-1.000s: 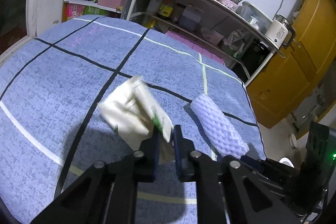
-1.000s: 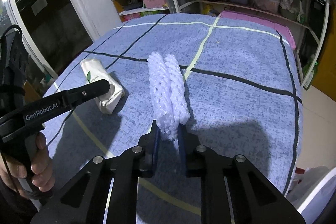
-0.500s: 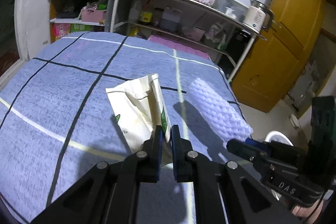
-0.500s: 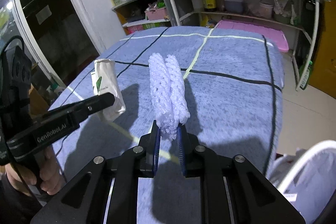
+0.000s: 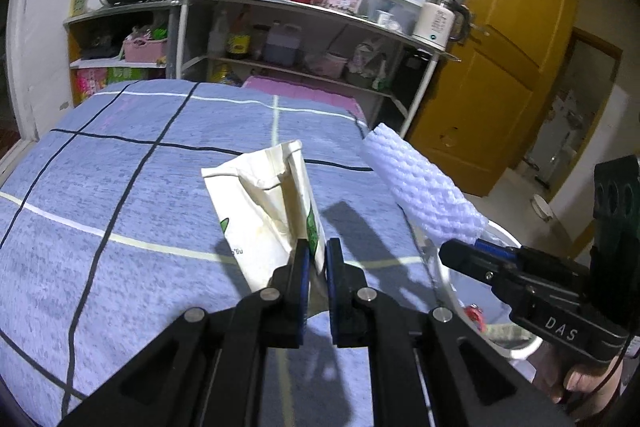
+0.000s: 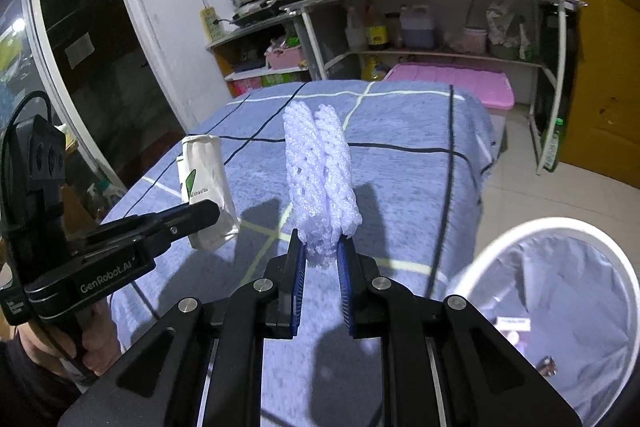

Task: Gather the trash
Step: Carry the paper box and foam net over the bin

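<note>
My left gripper [image 5: 317, 255] is shut on a cream paper bag [image 5: 264, 203] with a green leaf print and holds it in the air above the blue checked tablecloth [image 5: 120, 187]. The bag also shows in the right wrist view [image 6: 204, 183]. My right gripper [image 6: 322, 257] is shut on a white foam fruit net [image 6: 320, 179] and holds it upright above the table's near right part. The net also shows in the left wrist view [image 5: 424, 187]. A white-rimmed trash bin [image 6: 560, 291] lined with a pale bag stands on the floor right of the table, with a few scraps inside.
Metal shelves [image 5: 312, 39] with bottles, jugs and a kettle [image 5: 438, 23] stand behind the table. A pink storage box [image 6: 456, 83] sits under them. A yellow door [image 5: 500, 67] is at the right. The tiled floor [image 6: 560, 195] lies right of the table.
Both grippers have risen and drawn back toward the right with bag and net held. The trash bin has come much further into the right wrist view, and its rim now shows in the left.
</note>
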A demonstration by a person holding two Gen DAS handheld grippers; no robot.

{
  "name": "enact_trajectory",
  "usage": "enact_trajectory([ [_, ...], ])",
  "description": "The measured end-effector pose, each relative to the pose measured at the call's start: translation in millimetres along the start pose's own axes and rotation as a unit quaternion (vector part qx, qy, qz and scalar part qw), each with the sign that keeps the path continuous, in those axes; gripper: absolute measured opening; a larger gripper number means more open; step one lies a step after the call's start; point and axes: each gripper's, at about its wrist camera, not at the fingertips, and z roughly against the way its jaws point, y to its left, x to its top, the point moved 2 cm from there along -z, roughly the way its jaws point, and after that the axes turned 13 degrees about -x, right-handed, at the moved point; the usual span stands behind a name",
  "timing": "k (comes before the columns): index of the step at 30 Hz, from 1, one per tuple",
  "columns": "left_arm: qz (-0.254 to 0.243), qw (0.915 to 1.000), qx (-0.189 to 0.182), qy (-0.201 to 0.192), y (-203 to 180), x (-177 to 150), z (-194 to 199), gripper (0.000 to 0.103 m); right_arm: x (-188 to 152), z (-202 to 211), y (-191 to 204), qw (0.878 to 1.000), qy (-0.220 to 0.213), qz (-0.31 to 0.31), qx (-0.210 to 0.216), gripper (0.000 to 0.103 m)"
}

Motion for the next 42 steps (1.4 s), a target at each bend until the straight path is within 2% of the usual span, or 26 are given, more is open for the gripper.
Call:
enact_trajectory([
  [15, -0.041, 0.9982, -0.041, 0.013, -55, -12, 5, 0.009, -28, 50, -31, 0.999, -0.018, -0.029, -0.029, 0.016],
  [42, -0.086, 0.9893, -0.106, 0.052, -125, -25, -28, 0.009, -66, 90, -95, 0.992, -0.021, -0.089, -0.089, 0.016],
])
